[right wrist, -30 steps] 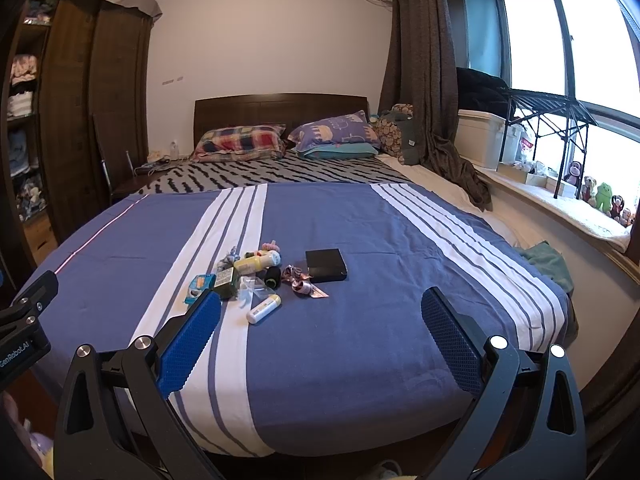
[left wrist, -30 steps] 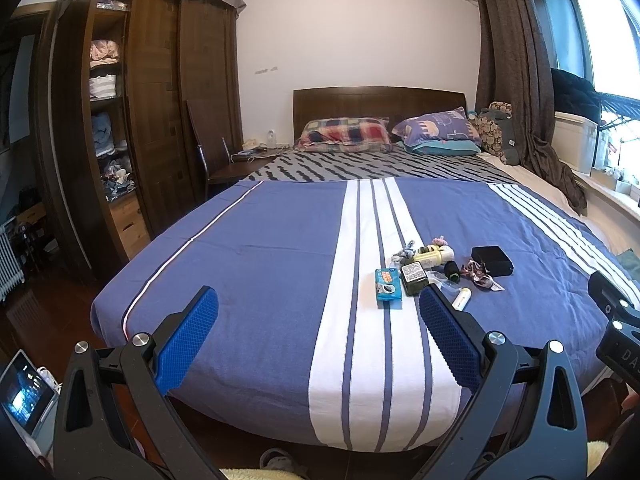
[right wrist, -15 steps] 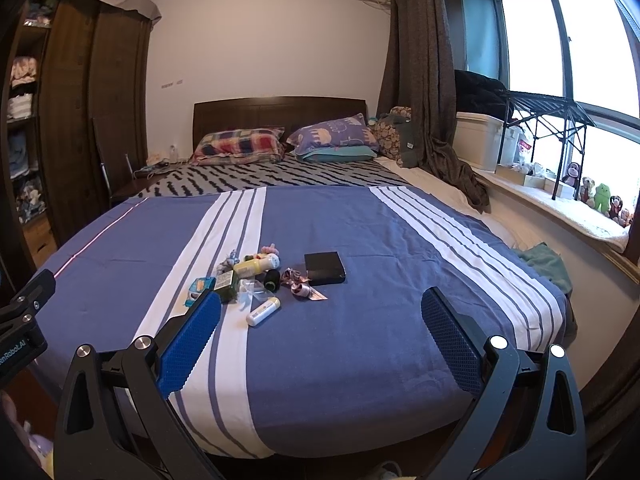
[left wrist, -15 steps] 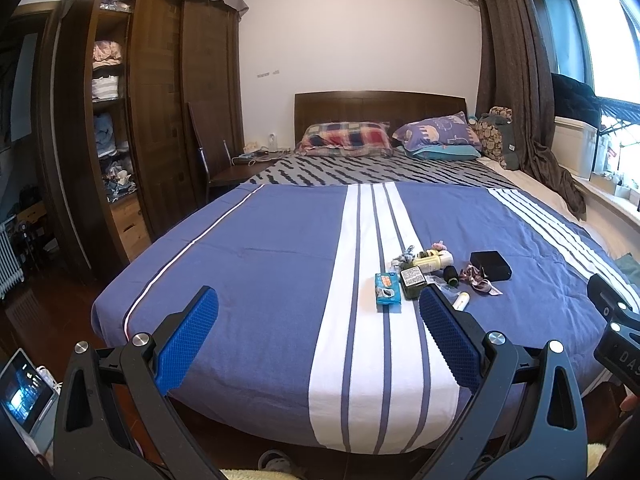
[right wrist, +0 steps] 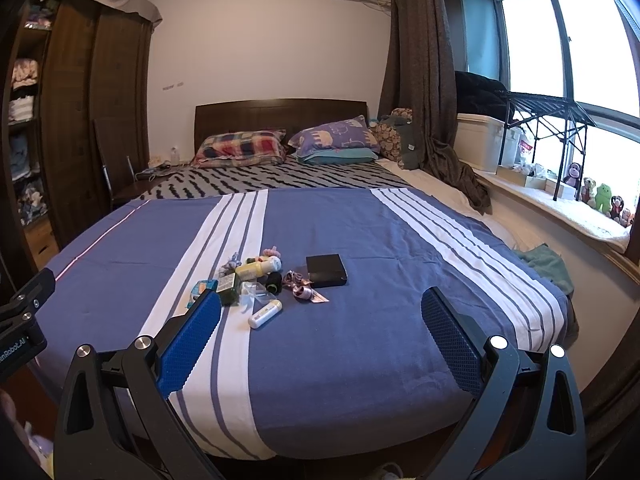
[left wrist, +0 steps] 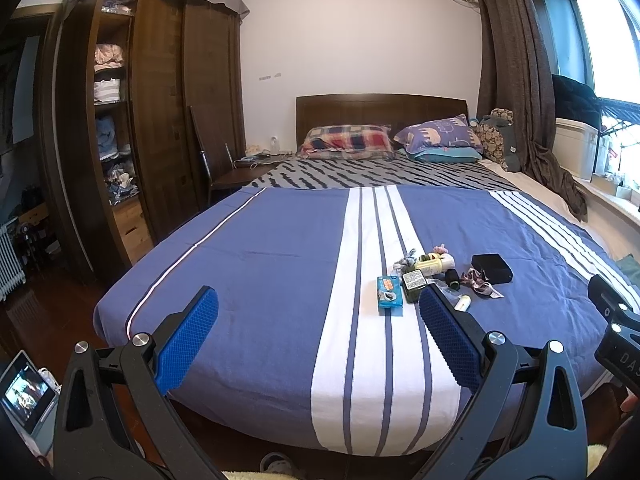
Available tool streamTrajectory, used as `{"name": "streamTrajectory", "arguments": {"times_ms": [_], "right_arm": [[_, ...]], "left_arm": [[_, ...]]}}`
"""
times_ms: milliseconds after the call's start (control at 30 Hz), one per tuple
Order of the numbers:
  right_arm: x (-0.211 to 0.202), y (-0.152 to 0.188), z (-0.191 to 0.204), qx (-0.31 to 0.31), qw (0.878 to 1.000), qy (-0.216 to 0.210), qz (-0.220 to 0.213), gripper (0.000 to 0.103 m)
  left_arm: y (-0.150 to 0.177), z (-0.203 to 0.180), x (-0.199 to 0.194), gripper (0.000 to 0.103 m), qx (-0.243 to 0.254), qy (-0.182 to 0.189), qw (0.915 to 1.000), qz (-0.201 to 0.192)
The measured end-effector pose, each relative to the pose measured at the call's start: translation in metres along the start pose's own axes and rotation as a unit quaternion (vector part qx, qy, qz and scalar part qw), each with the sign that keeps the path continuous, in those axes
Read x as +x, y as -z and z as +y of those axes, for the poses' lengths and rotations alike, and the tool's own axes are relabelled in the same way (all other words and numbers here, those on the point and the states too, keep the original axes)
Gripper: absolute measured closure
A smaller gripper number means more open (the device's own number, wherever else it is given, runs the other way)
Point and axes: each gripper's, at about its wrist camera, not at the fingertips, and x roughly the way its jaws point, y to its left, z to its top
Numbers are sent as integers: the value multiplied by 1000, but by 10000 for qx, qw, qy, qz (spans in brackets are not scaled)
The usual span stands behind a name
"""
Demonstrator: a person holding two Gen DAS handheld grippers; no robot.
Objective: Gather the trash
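A small heap of trash lies on the blue striped bedspread [left wrist: 260, 264]: a blue packet [left wrist: 389, 295], a green box [left wrist: 413, 285], a yellow bottle [left wrist: 433, 265], a white tube [right wrist: 265, 313], a crumpled pink wrapper [right wrist: 301, 287] and a black box [right wrist: 326, 270]. My left gripper [left wrist: 318, 334] hovers open at the foot of the bed, short of the heap, with nothing between its fingers. My right gripper [right wrist: 320, 336] is also open and empty, in front of the heap and a little right of it.
Pillows [right wrist: 240, 148] lie at the wooden headboard. A tall wardrobe [left wrist: 120, 120] and a chair [left wrist: 216, 168] stand left of the bed. A window ledge with a white bin [right wrist: 484, 140], a black rack and soft toys runs along the right. A tablet [left wrist: 28, 392] sits at floor level, left.
Both views have tilted slightly downward, so the bed and trash sit a little lower in frame. Both grippers stay open and nothing on the bed has moved.
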Motion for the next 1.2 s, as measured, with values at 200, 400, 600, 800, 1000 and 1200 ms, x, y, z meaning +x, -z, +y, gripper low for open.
{"name": "streamTrajectory", "arguments": {"times_ms": [200,400,600,800,1000,1200], "right_arm": [[5,1,0,-2,10000,-65,35,3],[16,3,0,-73,10000,33,-11,3],[46,15,1,-218,9994,196,184,3],[82,33,0,-81,9988,152,450,3],[127,49,10,-22,9967,7,810,3],[177,60,22,242,9894,-594,1299,17]], "left_arm": [[-1,-1,4,8,24,-37,10000,28],[1,-2,20,8,97,-105,9998,134],[13,-6,54,8,231,-123,9987,434],[31,-14,94,8,576,-330,9957,648],[48,-20,136,8,752,-208,9927,924],[59,-14,173,8,688,-9,9900,1232]]}}
